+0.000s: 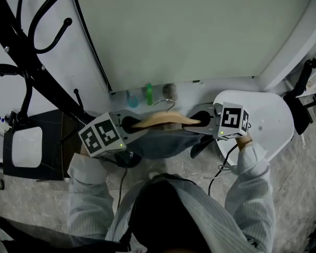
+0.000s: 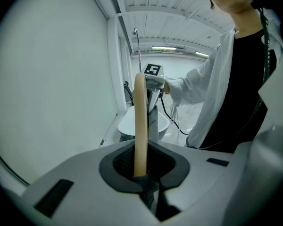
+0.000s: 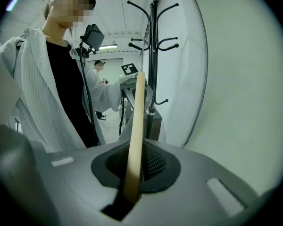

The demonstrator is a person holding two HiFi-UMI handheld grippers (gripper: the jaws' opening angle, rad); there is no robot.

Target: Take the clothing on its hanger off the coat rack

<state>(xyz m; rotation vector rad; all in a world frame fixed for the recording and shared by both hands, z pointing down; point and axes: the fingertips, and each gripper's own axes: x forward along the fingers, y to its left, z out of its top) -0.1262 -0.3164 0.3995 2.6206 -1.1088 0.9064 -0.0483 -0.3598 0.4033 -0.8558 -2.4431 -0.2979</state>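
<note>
A pale wooden hanger [image 1: 163, 121] with a metal hook [image 1: 169, 104] is held level in front of the person, away from the black coat rack [image 1: 37, 62] at the left. Dark grey-blue clothing [image 1: 158, 144] hangs from it. My left gripper [image 1: 130, 124] is shut on the hanger's left end, my right gripper [image 1: 200, 119] on its right end. In the left gripper view the hanger [image 2: 140, 126] runs straight out of the shut left gripper [image 2: 140, 175] toward the other gripper. The right gripper view shows the hanger [image 3: 137, 131] in the right gripper [image 3: 131, 192], with the coat rack [image 3: 153, 55] behind.
A white round seat [image 1: 268, 120] stands at the right, a black box [image 1: 42, 152] under the rack at the left. Two small bottles [image 1: 139, 95] stand by the pale wall [image 1: 189, 30]. A camera stand [image 3: 88, 55] and another person [image 3: 100, 79] are behind.
</note>
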